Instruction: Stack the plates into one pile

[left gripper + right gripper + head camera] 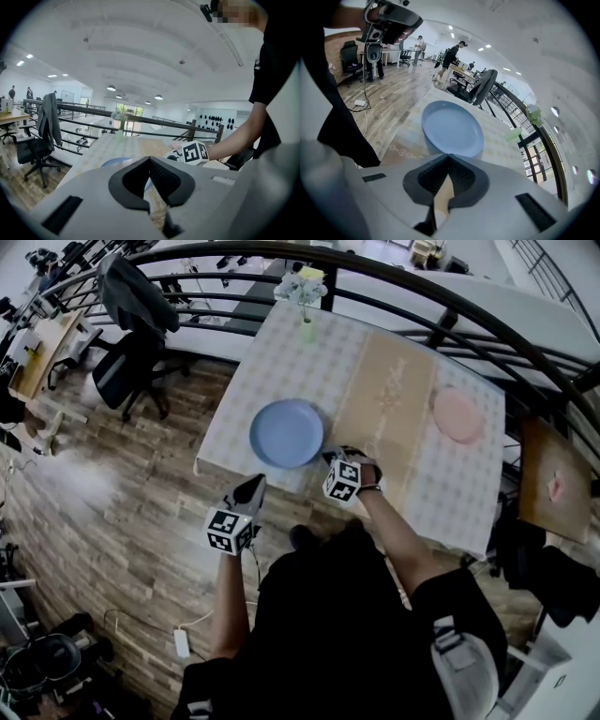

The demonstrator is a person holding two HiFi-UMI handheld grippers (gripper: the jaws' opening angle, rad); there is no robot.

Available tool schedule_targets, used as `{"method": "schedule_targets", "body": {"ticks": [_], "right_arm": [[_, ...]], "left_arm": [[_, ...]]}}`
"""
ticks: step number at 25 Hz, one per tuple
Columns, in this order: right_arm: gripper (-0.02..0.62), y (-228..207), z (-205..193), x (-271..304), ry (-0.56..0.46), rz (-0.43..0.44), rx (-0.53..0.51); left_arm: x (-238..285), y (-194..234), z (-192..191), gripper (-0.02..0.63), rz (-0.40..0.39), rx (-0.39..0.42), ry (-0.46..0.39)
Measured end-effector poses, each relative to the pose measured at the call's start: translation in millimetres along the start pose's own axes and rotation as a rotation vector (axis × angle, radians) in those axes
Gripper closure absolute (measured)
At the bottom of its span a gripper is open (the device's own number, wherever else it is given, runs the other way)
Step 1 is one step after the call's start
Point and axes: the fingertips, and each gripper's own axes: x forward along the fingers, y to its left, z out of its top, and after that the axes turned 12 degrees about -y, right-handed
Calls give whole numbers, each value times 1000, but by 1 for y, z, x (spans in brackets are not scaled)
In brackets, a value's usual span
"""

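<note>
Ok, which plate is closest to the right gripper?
The blue plate, right in front of the right gripper; the pink plate sits far across the table.

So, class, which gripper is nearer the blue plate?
Right. The right gripper sits at the near-right rim of the blue plate; the left gripper hangs beyond the near edge of the table, apart from the plate.

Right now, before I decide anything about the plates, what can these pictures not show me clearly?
1. Right gripper view: whether the shut right gripper pinches the rim of the blue plate; its tips cover the near edge.
2. Head view: the same contact lies under the gripper itself.
3. Left gripper view: the pink plate is mostly behind the right gripper.
</note>
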Motion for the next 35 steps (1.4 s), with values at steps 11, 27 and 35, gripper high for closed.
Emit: {"method": "schedule_targets", "body": {"ticks": [11,27,35], "right_arm": [[597,-19,-67,-51,78,-81,119],[595,-43,-168,-121,140,-142,161],[595,-53,-209,-145,161,-141,159]], "left_arm": [[52,-40,12,606,-119,20,13],[112,-104,17,606,-170,42,28],[131,-130,17,606,-160,42,36]]}}
